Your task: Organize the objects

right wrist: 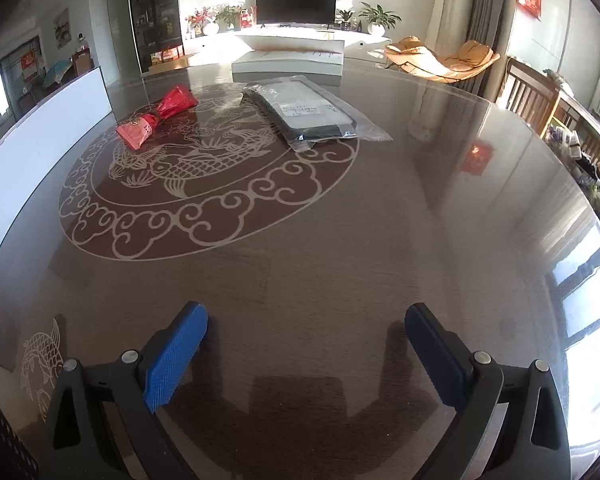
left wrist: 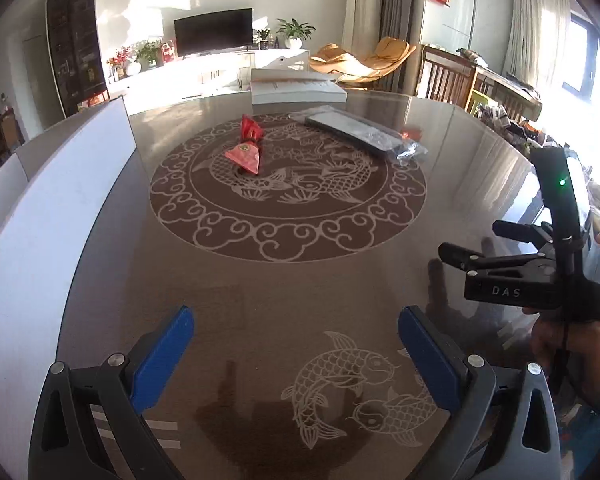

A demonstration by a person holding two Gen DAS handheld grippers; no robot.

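White board [left wrist: 60, 184] stands upright along the left edge of the tabletop [left wrist: 300, 288]; red packet [left wrist: 246, 148] lies on the round dragon medallion [left wrist: 288, 188], left of centre, second red piece just behind it and touching; dark flat item in a clear plastic bag [left wrist: 360, 134] lies to its right at the medallion's far right rim, apart from the red packet; white box [left wrist: 296, 87] sits at the far edge behind both; left hand-held gripper [left wrist: 296, 350] hovers over the near tabletop, blue pads spread apart, nothing between them; right hand-held gripper [right wrist: 306, 350] likewise wide apart and empty, over bare tabletop, well short of both items.
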